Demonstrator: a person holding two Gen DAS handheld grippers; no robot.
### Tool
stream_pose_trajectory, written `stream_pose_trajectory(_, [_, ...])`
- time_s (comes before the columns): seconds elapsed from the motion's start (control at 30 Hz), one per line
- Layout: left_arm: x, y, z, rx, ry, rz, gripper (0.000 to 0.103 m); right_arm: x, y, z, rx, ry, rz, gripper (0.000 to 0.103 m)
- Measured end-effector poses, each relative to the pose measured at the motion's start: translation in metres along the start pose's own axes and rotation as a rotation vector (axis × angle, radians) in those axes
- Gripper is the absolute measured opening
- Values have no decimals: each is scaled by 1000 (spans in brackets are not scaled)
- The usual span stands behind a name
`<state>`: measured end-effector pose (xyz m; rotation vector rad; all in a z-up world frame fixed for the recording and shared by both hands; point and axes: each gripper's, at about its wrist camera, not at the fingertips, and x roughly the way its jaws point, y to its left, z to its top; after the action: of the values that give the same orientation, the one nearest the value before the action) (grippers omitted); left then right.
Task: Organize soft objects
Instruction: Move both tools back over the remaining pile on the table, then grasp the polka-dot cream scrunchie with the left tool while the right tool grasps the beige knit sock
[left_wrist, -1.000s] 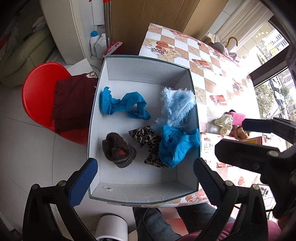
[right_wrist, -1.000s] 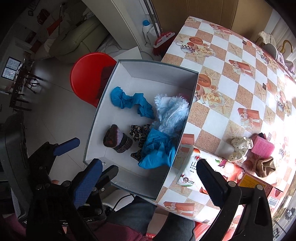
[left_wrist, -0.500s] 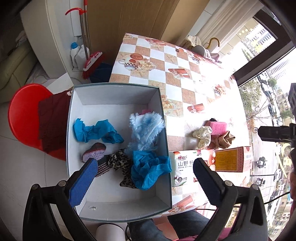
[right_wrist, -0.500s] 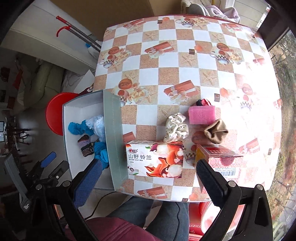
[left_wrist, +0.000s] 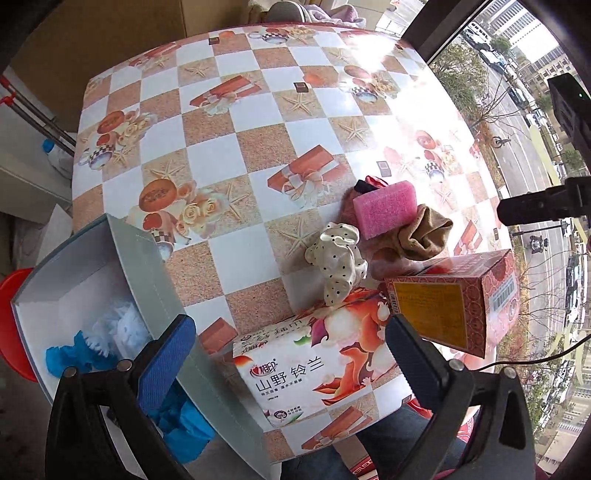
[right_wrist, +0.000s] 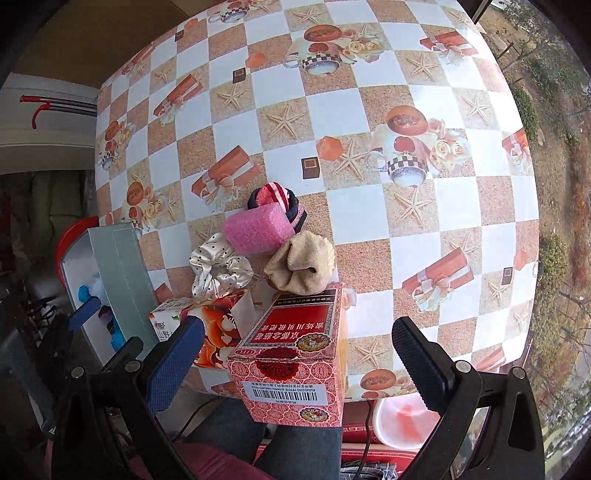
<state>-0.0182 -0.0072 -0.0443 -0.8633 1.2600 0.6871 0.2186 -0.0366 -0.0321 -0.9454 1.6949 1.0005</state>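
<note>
The left gripper (left_wrist: 288, 354) is held wide open above the table's near edge, with nothing between its jaws; a tissue pack (left_wrist: 314, 365) lies below it on the checked table (left_wrist: 229, 162). The right gripper (right_wrist: 295, 362) is likewise spread wide and empty, with a red carton (right_wrist: 291, 365) standing under it.

Four soft things are clustered on the table just beyond the pack and carton. A pink sponge (left_wrist: 384, 208) is propped on a striped band (right_wrist: 275, 197). A dotted scrunchie (left_wrist: 338, 260) is draped against the pack's far edge, touching the sponge's near corner. A tan cloth (left_wrist: 423, 234) is bunched beside the sponge and rests against the carton's top.

A grey box (left_wrist: 147, 280) is set off the table's left edge, its wall against the table side. Blue cloths (left_wrist: 74, 356) and a pale fluffy piece (left_wrist: 122, 326) are seen inside it; the rest of its contents are hidden by the wall and the left finger.
</note>
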Motion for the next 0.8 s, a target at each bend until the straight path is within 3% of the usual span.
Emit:
stream_pose_trajectory(0.23, [69, -22, 43, 57, 163, 48, 103, 65, -15, 39, -26, 169, 38, 102])
stream_pose_trajectory(0.37, [104, -26, 57, 73, 262, 64, 103, 107, -12, 54, -86, 312, 72, 102])
stream_pose_trajectory(0.5, [131, -27, 61, 121, 337, 160, 103, 138, -18, 59, -135, 397, 9, 102])
stream_pose_trajectory(0.57, [133, -20, 65, 131, 306, 240, 103, 140, -32, 59, -122, 363, -59, 102])
stream_pose_trajectory(0.67, [126, 3, 78, 61, 234, 314, 103, 124, -66, 62, -63, 246, -139, 102])
stream_pose_trajectory(0.77, [113, 30, 90, -51, 185, 314, 103, 100, -110, 69, 48, 127, -272, 102])
stream_pose_trajectory(0.8, [105, 37, 92, -86, 164, 299, 103, 91, -124, 69, 96, 95, -260, 102])
